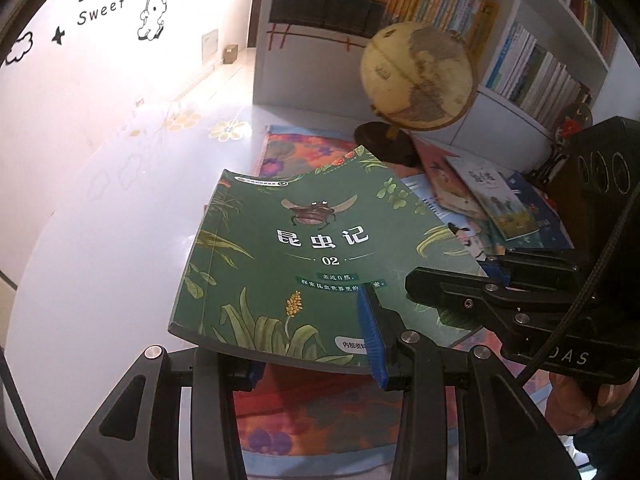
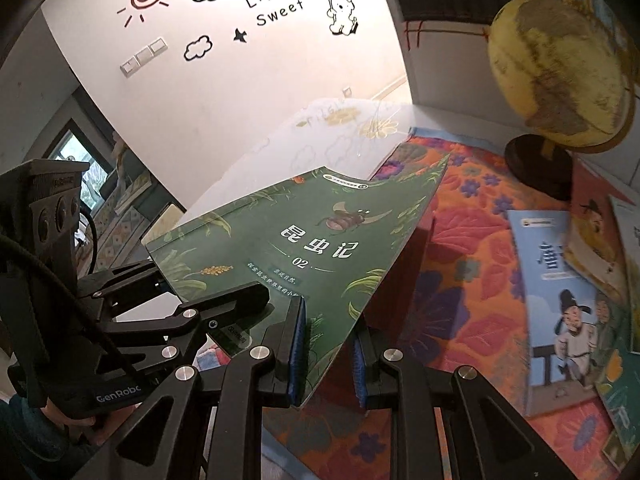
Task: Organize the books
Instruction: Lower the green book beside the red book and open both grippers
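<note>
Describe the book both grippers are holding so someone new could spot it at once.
Start at the yellowed globe in front of the white bookshelf, then come down to the floral mat. Held above the mat is the green book, with beetle and plant art, white title characters and "02". The other loose books lie flat beside the globe's base.

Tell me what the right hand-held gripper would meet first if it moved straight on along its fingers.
The right hand-held gripper is already shut on the green insect book, so the book travels with it. Beyond that, its line seems to lead down to the flowered mat, though depth is unclear.
</note>
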The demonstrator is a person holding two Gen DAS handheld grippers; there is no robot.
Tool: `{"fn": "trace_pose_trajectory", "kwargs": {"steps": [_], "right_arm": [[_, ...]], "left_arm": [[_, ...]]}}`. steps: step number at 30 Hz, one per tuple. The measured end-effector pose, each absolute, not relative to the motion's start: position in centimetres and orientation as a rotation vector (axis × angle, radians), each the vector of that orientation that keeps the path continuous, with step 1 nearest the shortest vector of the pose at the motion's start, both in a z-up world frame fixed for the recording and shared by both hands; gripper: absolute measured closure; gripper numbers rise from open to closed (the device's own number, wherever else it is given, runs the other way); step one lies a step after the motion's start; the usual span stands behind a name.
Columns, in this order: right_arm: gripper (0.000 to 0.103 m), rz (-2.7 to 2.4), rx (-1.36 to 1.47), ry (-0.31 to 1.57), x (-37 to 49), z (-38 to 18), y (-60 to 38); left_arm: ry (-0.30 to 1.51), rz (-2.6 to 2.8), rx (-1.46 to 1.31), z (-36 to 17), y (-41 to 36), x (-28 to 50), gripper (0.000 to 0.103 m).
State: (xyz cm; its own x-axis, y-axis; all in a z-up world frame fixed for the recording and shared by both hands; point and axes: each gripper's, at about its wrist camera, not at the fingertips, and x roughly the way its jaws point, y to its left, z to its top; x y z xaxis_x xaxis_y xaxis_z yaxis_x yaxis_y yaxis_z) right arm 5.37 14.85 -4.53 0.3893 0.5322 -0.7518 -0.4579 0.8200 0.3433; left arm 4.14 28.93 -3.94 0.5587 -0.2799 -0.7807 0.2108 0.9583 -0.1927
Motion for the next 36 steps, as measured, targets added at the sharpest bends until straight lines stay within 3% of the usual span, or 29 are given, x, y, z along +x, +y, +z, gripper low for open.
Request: {"fn": "trace_pose_trajectory", "kwargs": {"steps": [9, 19, 22, 29, 31, 34, 36], "right_arm": [[0.082, 0.603, 0.089, 1.041, 6.2, -7.3, 15.6], [0.082, 0.534, 0.155, 1.150, 6.2, -11.4, 15.2], [0.077, 0.486, 0.122, 1.192, 6.1, -12.6, 15.3], [0.075, 0.410, 0.153, 1.214, 4.1, -12.9, 11.7], [0.073, 0.391, 0.146, 1.204, 3.1, -12.2, 10.0], [0.051, 0.353, 0.162, 1.182, 1.8, -11.0, 6.9], [0.048, 0.335, 0.182, 1.151, 0.9, -9.8, 4.3]], "left_arm": [[0.976, -0.314, -0.107, -6.7, 30.0, 4.0, 0.067], [1.109, -0.293, -0.179, -11.0, 31.3, 3.6, 0.058], [1.150, -0.246, -0.212, -12.3, 32.7, 3.4, 0.060], [1.150, -0.154, -0.209, -11.9, 34.1, 2.2, 0.060], [1.131, -0.146, -0.189, -11.0, 33.3, 1.7, 0.060], [1.111, -0.159, -0.153, -9.7, 31.2, 1.5, 0.060], [1.095, -0.186, -0.174, -8.6, 29.5, 1.6, 0.060]]}}
